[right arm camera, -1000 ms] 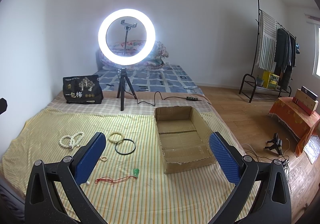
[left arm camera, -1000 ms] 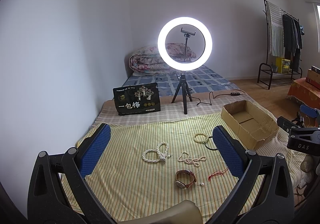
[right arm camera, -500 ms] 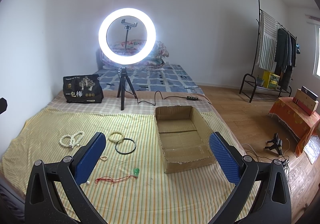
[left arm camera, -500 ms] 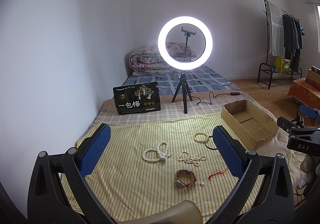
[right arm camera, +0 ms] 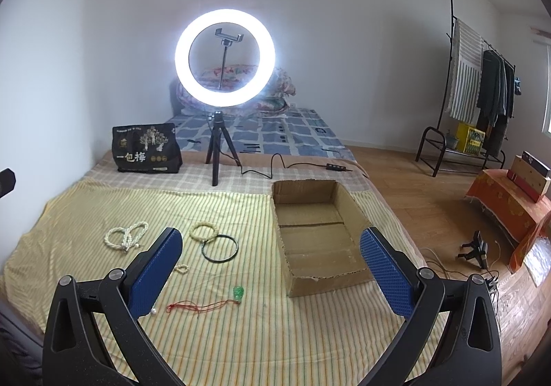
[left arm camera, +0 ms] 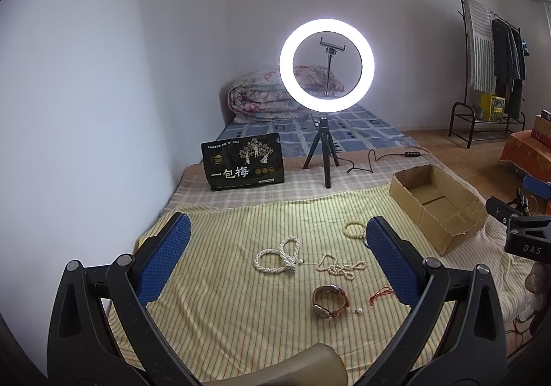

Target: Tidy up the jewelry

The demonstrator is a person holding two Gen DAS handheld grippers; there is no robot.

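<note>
Jewelry lies scattered on a yellow striped cloth (left arm camera: pixel 224 300). A thick white bead necklace (left arm camera: pixel 278 254), a thin pearl string (left arm camera: pixel 339 267), a brown-strapped watch (left arm camera: pixel 329 301), a red cord (left arm camera: pixel 380 294) and a cream bead bracelet (left arm camera: pixel 354 229) show in the left wrist view. My left gripper (left arm camera: pixel 275 255) hovers open above them, holding nothing. The right wrist view adds a dark bangle (right arm camera: pixel 220 248) and a red cord with a green pendant (right arm camera: pixel 237 293). An empty cardboard box (right arm camera: pixel 320 237) sits to their right. My right gripper (right arm camera: pixel 272 265) is open and empty, over the box's near left corner.
A lit ring light on a tripod (right arm camera: pixel 224 58) stands behind the cloth, its cable (right arm camera: pixel 275 165) trailing right. A black printed bag (right arm camera: pixel 146 153) leans at the back left. Folded bedding (left arm camera: pixel 261 96) lies by the wall. A clothes rack (right arm camera: pixel 482 89) stands on the wooden floor.
</note>
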